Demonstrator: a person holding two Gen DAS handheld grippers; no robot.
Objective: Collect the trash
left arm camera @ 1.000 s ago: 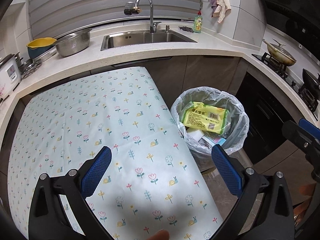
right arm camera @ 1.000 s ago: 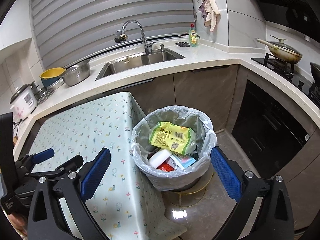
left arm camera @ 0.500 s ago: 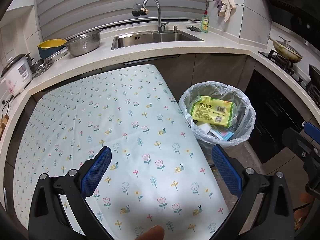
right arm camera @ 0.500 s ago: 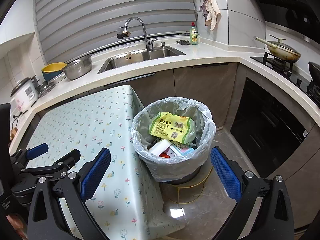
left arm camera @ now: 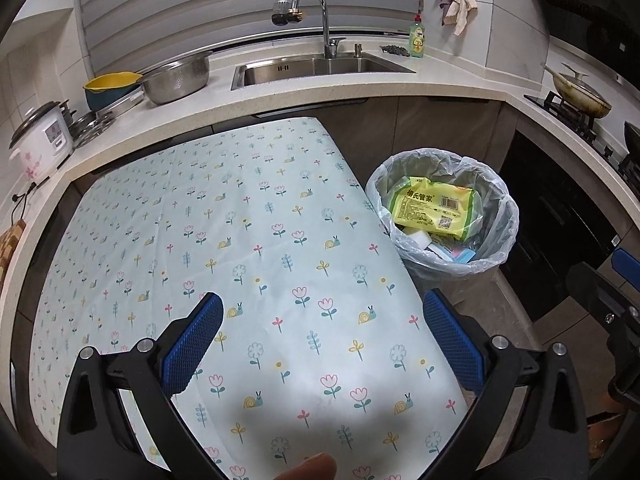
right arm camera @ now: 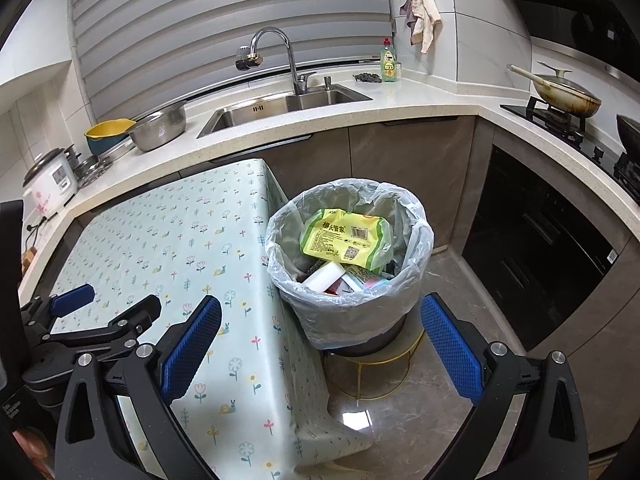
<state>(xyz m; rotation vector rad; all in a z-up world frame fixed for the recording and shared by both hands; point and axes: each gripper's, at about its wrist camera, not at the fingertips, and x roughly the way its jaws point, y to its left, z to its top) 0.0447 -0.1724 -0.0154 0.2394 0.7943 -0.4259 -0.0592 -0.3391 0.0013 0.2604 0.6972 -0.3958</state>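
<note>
A trash bin lined with a clear plastic bag stands on the floor at the right side of the table. Inside lie a yellow-green packet, a white block and other wrappers. My left gripper is open and empty above the near part of the flowered tablecloth. My right gripper is open and empty, held above and in front of the bin. The left gripper also shows in the right wrist view.
A counter runs around the back with a sink and tap, a steel colander, a yellow bowl, a rice cooker and a dish soap bottle. A stove with a pan is at the right. The bin sits on a gold wire stand.
Both grippers have drawn back and risen, so the table and bin look farther away. Both stay open and empty.
</note>
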